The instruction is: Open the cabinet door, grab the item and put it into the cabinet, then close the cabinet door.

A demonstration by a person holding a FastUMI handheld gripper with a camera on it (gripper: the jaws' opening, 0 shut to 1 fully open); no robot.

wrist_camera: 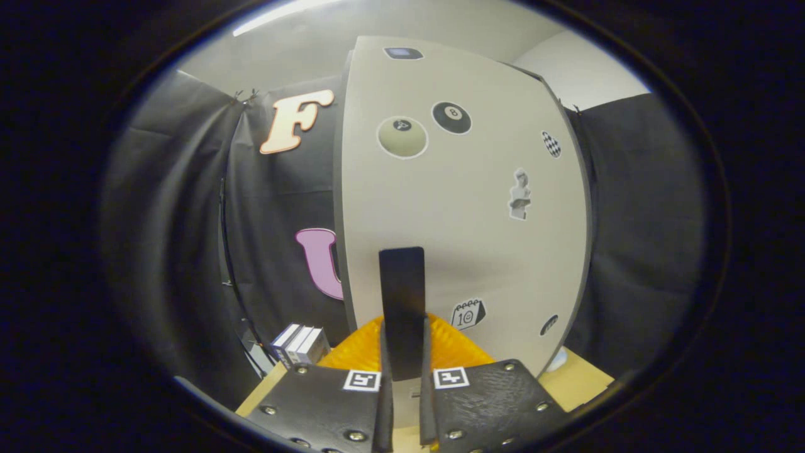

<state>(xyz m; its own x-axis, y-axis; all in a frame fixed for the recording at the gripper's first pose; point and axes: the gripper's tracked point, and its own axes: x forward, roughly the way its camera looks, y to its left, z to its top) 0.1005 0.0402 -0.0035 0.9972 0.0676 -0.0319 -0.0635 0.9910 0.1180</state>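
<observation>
We have the gripper closed narrowly on the black handle of the cabinet door, with one finger on each side of the upright strip and almost no gap left. The door is a pale panel dotted with stickers, and it stands directly ahead of the fingers, its left edge set against the black cloth. We cannot tell from here whether the door sits flush or has already swung a little, because the fisheye view bends that edge.

The orange item lies on the wooden table, just beyond the fingers and low against the foot of the door. It is partly hidden behind the gripper. A small stack of grey and white boxes stands to its left, near the cloth.

We judge that the step in hand is working the door by its handle. To do it well, we keep both fingers square on the strip and hold it low, where the pads have purchase. We then follow the arc of the hinge instead of dragging straight, so the handle does not twist out of our grip. The item sits close to the door's lower edge, so we watch that the swinging panel does not sweep it along.
</observation>
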